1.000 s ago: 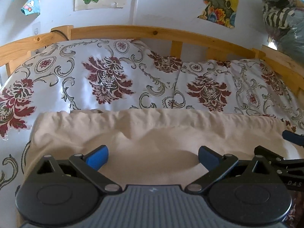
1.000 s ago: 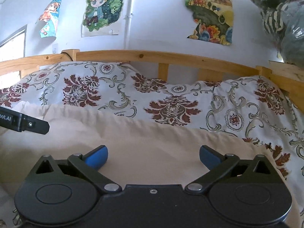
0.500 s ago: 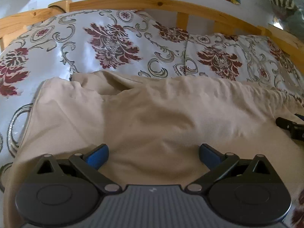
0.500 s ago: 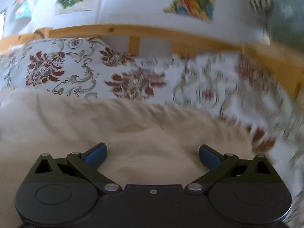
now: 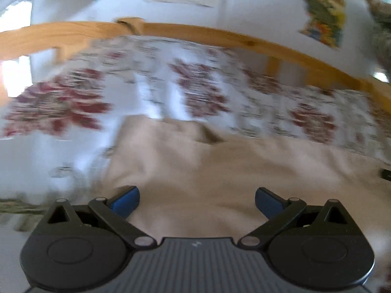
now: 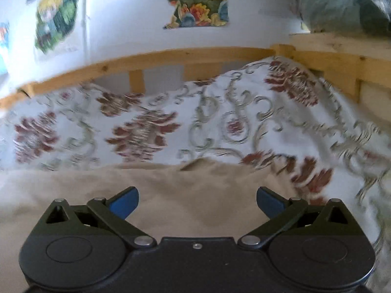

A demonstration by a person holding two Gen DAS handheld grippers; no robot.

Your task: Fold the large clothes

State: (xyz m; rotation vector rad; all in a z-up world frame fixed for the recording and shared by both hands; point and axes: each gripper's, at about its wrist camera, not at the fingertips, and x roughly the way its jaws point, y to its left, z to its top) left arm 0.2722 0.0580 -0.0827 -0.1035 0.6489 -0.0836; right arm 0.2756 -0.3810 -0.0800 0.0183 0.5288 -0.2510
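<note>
Swung leftward since half a second ago, going by the left wrist view: more bare floral bedspread [image 5: 136,92] now at the left, the beige garment [image 5: 220,171] shifted toward centre and right, the whole scene smeared by motion. Swung the other way in the right wrist view, with the wooden bed corner post [image 6: 281,50] now in sight.

Left gripper [image 5: 196,199] released, blue fingertips [image 5: 124,201] wide apart, nothing between them, hovering over the garment's left part. Right gripper [image 6: 197,199] likewise spread wide and empty, blue fingertips [image 6: 123,201] above the garment [image 6: 171,195] near its right end.

Beige garment spread flat on the bedspread [image 6: 220,122], reaching under both grippers.

Seen only from the left wrist: the garment's left edge and far left corner [image 5: 129,122], a fold or notch along the far edge [image 5: 210,138], and a bright window area [image 5: 17,78] at far left. A dark sliver at the right border [image 5: 386,174], too cut off to name.

Seen only from the right wrist: the garment's right end meeting the patterned bedspread, a small peak in the far edge [image 6: 195,162], and bundled goods in plastic [image 6: 342,0] up on a wooden ledge at the upper right.

Open bedspread beyond the garment's far edge up to the wooden rail [image 5: 220,35], and more to the left of the garment. On the right, bedspread rising against the side rail [image 6: 342,58], so less room there. Posters [image 6: 198,2] on the white wall behind.
</note>
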